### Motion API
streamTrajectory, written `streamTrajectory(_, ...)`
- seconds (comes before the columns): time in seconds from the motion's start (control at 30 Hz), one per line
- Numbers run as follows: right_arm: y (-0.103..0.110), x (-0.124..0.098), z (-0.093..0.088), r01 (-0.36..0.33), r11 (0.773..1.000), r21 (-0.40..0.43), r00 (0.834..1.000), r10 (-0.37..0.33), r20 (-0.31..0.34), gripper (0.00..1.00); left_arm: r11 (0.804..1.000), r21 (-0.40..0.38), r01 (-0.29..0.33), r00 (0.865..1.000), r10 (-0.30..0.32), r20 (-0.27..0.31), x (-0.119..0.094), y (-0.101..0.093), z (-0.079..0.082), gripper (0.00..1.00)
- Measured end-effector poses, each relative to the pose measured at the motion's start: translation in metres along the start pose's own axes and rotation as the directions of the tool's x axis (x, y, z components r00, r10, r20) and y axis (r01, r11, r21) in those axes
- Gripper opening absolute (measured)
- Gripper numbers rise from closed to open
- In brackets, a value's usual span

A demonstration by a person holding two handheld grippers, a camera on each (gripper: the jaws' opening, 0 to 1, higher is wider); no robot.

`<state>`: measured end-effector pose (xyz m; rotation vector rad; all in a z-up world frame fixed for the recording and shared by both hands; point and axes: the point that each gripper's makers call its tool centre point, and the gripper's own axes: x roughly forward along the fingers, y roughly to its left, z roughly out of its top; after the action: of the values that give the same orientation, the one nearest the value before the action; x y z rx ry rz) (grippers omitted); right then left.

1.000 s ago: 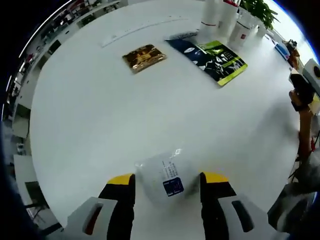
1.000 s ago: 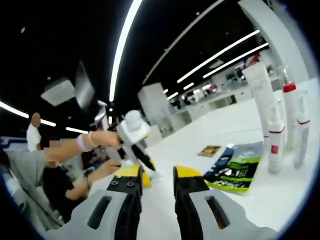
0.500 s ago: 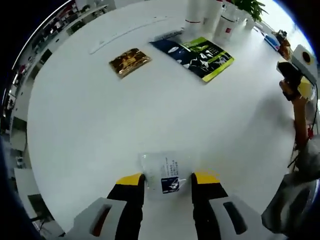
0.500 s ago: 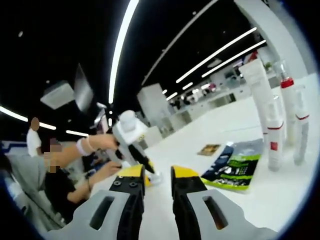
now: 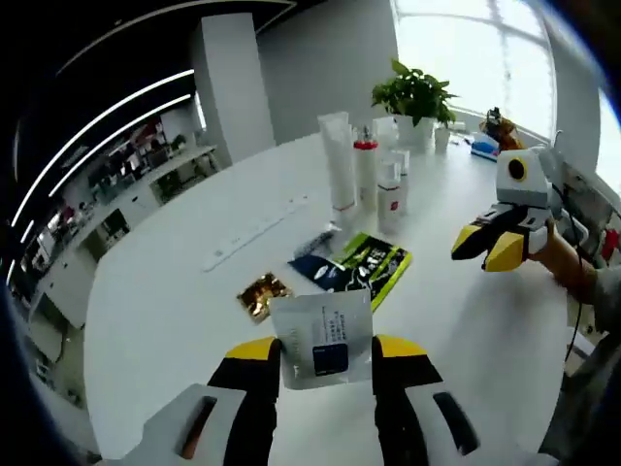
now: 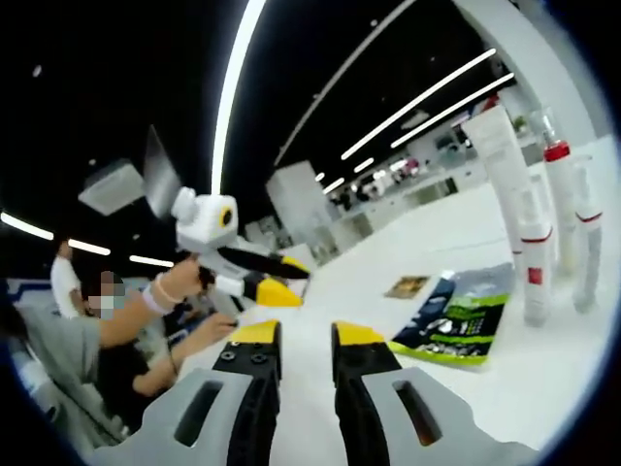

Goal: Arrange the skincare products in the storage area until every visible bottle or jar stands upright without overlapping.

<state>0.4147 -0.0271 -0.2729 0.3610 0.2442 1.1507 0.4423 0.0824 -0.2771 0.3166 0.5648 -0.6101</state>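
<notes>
Left hand-held gripper (image 5: 325,351): pinches a clear sachet (image 5: 321,338) with a white printed label and a dark blue square, held between the yellow-tipped jaws above the tabletop (image 5: 175,301).
Right hand-held gripper (image 6: 294,335): jaws close together with a thin gap, nothing between them; in the left gripper view it sits at the right edge, held in a hand (image 5: 558,260) above the tabletop.
Flat packs: a small gold-brown sachet (image 5: 263,292) lies just beyond the held sachet; a dark blue and green pouch (image 5: 359,267) lies flat beside it, a small pale item at its far corner.
Upright products: a tall white tube (image 5: 338,165), a red-capped bottle (image 5: 365,175) and white bottles with red bands (image 5: 389,197) stand close together behind the pouch.
Farther back: a long white strip (image 5: 254,233) lies on the tabletop; a potted plant (image 5: 417,97) stands by the window.
</notes>
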Motion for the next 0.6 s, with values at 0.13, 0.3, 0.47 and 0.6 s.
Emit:
streamTrajectory(0.13,0.000,0.002,0.001,0.006,1.000,-0.003,1.000,-0.006,0.002,0.18,0.989,0.116,-0.090,0.990,0.076,0.118,-0.008,-0.005,0.021,0.38)
streamTrajectory(0.3,0.003,0.007,0.016,0.033,0.998,-0.059,0.999,-0.032,0.025,0.18,0.942,0.239,-0.234,0.947,0.165,0.275,-0.021,-0.016,0.050,0.38)
streamTrajectory(0.47,0.024,0.005,0.045,0.026,0.990,-0.139,0.998,-0.017,0.067,0.18,0.910,0.248,-0.334,0.898,0.227,0.376,-0.033,-0.025,0.070,0.38)
streamTrajectory(0.6,0.030,0.003,0.063,0.027,0.987,-0.160,0.995,-0.011,0.100,0.18,0.911,0.262,-0.319,0.886,0.188,0.424,-0.029,-0.043,0.075,0.38)
